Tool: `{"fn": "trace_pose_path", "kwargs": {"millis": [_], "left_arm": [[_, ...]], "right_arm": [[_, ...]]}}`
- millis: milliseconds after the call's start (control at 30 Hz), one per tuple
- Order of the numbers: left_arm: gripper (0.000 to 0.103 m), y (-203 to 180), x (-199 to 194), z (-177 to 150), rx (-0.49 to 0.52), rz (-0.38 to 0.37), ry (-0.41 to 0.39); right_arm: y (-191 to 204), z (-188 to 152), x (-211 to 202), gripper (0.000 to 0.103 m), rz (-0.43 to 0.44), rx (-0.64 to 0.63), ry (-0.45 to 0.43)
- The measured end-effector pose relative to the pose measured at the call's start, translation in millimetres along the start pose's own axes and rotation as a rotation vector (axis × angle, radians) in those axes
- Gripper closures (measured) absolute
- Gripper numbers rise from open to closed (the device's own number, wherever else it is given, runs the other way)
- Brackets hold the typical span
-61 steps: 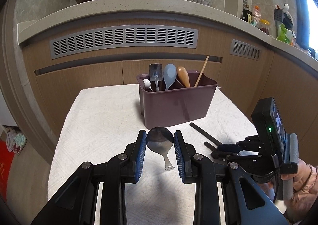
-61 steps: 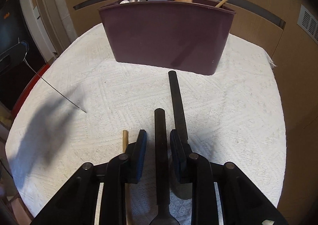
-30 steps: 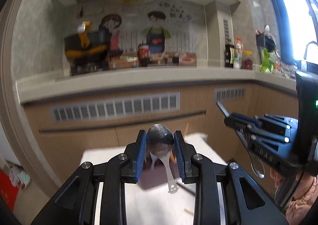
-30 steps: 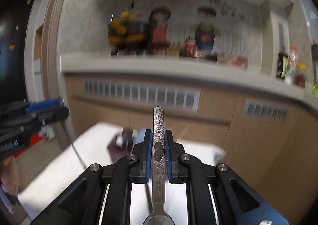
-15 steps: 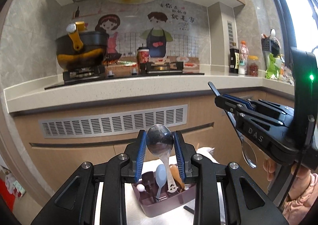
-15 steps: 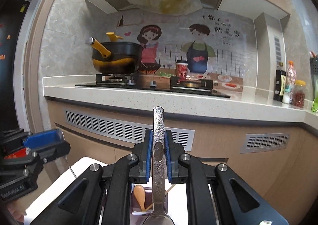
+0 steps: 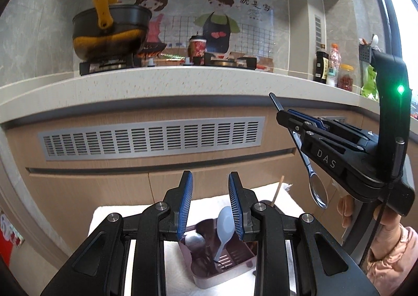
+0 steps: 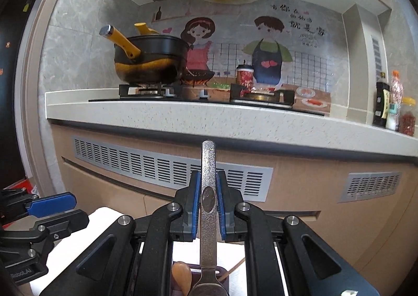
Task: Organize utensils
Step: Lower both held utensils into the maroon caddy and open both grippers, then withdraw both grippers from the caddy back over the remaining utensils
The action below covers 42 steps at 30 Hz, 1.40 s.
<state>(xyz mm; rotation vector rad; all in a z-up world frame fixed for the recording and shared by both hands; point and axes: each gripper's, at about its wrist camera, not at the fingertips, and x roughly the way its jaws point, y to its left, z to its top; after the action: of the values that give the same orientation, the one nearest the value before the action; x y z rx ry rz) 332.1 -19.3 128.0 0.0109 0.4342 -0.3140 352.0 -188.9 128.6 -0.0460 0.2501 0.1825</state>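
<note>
My left gripper (image 7: 210, 202) hangs open above the purple utensil bin (image 7: 222, 271), with nothing between its blue pads. Inside the bin stand a metal spoon (image 7: 194, 241), a pale blue spoon (image 7: 225, 220) and a wooden chopstick (image 7: 277, 190). My right gripper (image 8: 208, 198) is shut on the handle of a speckled metal spoon (image 8: 208, 165), handle up. Seen from the left wrist, the right gripper (image 7: 283, 114) is at the right, and the metal spoon's bowl (image 7: 317, 192) dangles below it. A wooden spoon (image 8: 181, 273) shows in the bin (image 8: 224, 271) beneath. The left gripper (image 8: 70, 211) is low left.
The bin stands on a white textured cloth (image 7: 125, 217) covering a table. Right behind rise wooden cabinet fronts with a grey vent grille (image 7: 151, 139) and a stone counter edge (image 7: 156, 81). A hand in a pink sleeve (image 7: 386, 249) holds the right gripper.
The metal spoon that sat between the left pads half a second ago has left them and now stands in the bin. Both grippers have moved forward over the bin.
</note>
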Motion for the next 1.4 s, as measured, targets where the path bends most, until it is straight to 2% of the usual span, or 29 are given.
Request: {"fn": "trace_pose_path", "kwargs": {"millis": [267, 367, 433, 500, 667, 733, 933, 1000, 1100, 1233, 1333, 1400], "left_arm": [[0.074, 16, 20, -25, -0.051, 0.008, 0.075], [0.073, 15, 24, -39, -0.055, 0.006, 0.102], [0.073, 14, 25, -47, -0.058, 0.008, 0.117], [0.073, 14, 27, -54, -0.074, -0.001, 0.137], [0.069, 9, 27, -77, -0.1, -0.024, 0.204], [0.067, 3, 26, -87, -0.1, -0.035, 0.236], [0.065, -15, 21, -126, -0.09, -0.048, 0.341], [0.062, -21, 18, -136, -0.084, -0.046, 0.366], [0.053, -26, 10, -147, -0.071, -0.015, 0.388], [0.052, -29, 2, -159, -0.069, 0.004, 0.409], [0.052, -35, -5, -164, -0.063, 0.007, 0.415], [0.052, -38, -6, -166, -0.059, 0.016, 0.421]], "right_arm": [[-4, -31, 42, 0.092, 0.0, 0.033, 0.049], [-10, -44, 52, 0.09, 0.025, 0.053, 0.086], [-14, -49, 52, 0.073, 0.026, 0.061, 0.093], [-18, -54, 48, 0.068, 0.011, 0.062, 0.088], [-30, -66, 25, 0.065, 0.0, 0.062, 0.134], [-32, -76, 15, 0.06, 0.003, 0.056, 0.183], [-24, -124, -21, 0.06, 0.041, -0.01, 0.359], [-20, -144, -36, 0.06, 0.075, -0.023, 0.417], [-13, -174, -59, 0.06, 0.154, -0.021, 0.513], [-3, -212, -92, 0.06, 0.296, 0.01, 0.616], [13, -237, -112, 0.06, 0.341, -0.035, 0.665], [23, -246, -121, 0.061, 0.338, -0.085, 0.67]]}}
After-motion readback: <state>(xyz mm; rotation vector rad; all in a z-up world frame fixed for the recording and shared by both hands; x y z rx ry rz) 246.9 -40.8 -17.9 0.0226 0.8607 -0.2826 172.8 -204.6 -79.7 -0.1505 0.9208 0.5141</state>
